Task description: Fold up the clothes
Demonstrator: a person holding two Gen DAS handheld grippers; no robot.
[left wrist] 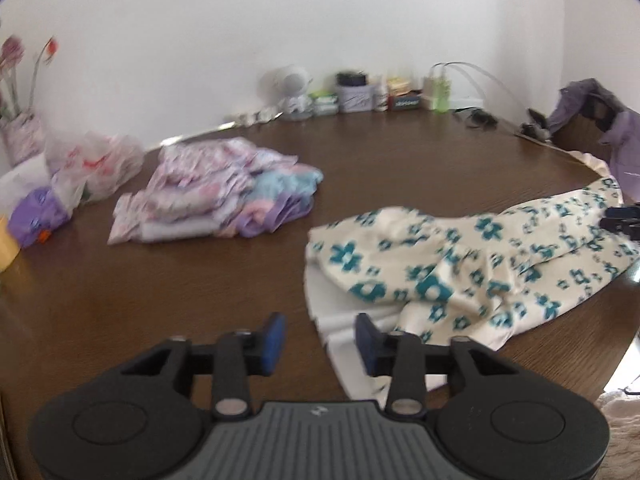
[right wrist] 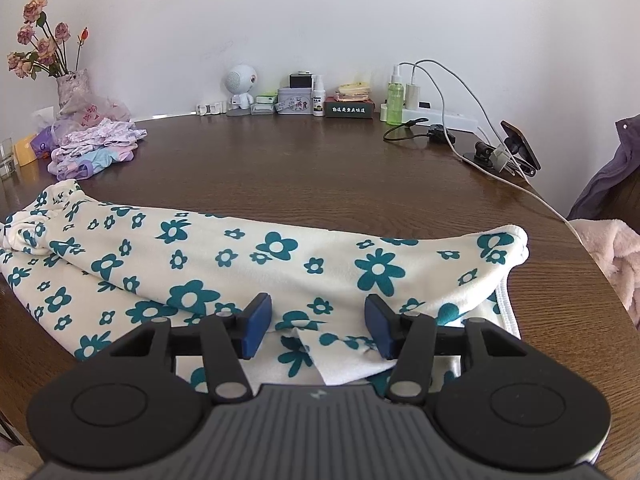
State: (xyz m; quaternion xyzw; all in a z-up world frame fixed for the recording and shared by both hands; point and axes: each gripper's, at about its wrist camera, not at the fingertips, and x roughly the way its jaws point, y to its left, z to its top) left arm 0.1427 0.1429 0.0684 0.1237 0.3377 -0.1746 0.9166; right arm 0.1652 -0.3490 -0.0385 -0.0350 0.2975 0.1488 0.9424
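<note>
Right wrist view: the flowered garment (right wrist: 256,256) lies part-folded on the bench (right wrist: 320,168), well short of the folded stack (right wrist: 96,148); right gripper (right wrist: 316,326) hovers over its near edge, jaws apart, likely for another fold; left gripper (left wrist: 320,338) gapes empty beside it.

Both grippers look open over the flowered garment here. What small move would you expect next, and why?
Probably the left gripper goes down to the near edge of the flowered garment and pinches it. Its jaws stand open with nothing between them, and the cloth lies rumpled and only partly folded on the table. The right gripper hovers open over the same garment, gripping nothing.
</note>
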